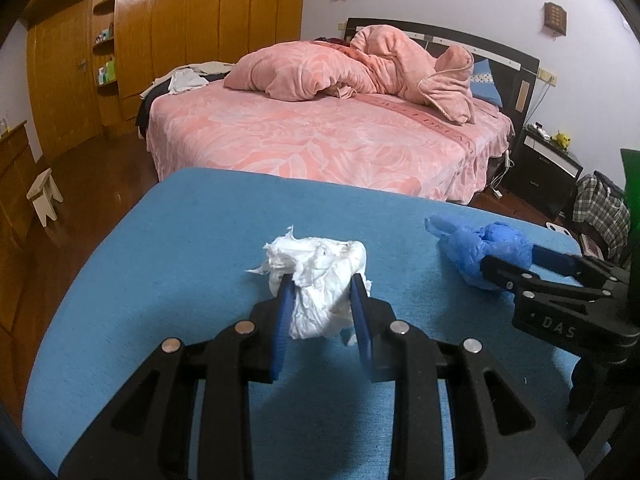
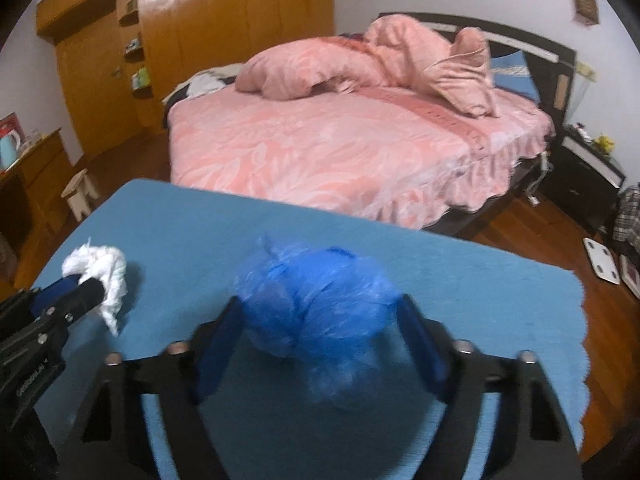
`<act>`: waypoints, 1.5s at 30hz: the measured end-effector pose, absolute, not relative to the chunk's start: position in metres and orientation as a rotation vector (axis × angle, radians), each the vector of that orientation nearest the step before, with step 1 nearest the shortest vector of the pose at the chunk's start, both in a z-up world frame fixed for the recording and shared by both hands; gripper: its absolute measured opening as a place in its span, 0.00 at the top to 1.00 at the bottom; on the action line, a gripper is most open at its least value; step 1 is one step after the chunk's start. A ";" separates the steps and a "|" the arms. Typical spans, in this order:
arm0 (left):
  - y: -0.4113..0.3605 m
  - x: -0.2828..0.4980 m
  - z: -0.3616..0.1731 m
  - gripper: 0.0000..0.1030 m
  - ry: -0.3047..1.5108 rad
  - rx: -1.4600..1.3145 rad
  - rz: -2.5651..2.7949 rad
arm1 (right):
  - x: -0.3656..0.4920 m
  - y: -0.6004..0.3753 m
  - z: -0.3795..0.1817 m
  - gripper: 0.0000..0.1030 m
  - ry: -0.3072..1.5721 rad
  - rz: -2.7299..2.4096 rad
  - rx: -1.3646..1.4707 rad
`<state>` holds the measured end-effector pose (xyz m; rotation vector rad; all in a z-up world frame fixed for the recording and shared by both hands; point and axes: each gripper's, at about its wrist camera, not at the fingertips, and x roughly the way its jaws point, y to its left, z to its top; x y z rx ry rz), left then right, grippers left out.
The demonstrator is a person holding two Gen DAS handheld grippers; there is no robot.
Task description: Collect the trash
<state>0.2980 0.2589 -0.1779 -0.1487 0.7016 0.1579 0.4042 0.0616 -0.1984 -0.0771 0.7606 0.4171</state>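
Note:
A crumpled white paper wad [image 1: 320,276] lies on the blue tablecloth [image 1: 180,240]. My left gripper [image 1: 322,284] is shut on it, a blue pad pressing each side. The wad also shows at the left of the right wrist view [image 2: 102,268]. A crumpled blue plastic ball [image 2: 316,304] sits between the fingers of my right gripper [image 2: 320,304], which squeeze it from both sides. In the left wrist view the blue ball [image 1: 480,248] lies at the right with the right gripper [image 1: 516,264] on it.
A bed with pink covers [image 1: 320,136] stands beyond the table. A wooden wardrobe [image 1: 180,20] fills the back left. A small white stool [image 1: 42,196] stands on the wood floor at left. A dark nightstand [image 1: 548,168] and a white scale [image 2: 600,260] are at right.

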 end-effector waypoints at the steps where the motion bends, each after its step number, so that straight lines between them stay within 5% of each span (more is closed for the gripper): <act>1: 0.259 0.298 -0.178 0.73 0.701 -0.148 0.158 | 0.404 0.062 -0.199 0.43 0.762 0.422 -0.074; 12: 0.259 0.298 -0.178 0.74 0.701 -0.150 0.159 | 0.398 0.064 -0.200 0.70 0.752 0.437 -0.058; 45: 0.205 0.249 -0.105 0.74 0.551 -0.120 0.092 | 0.333 -0.001 -0.125 0.72 0.586 0.424 0.037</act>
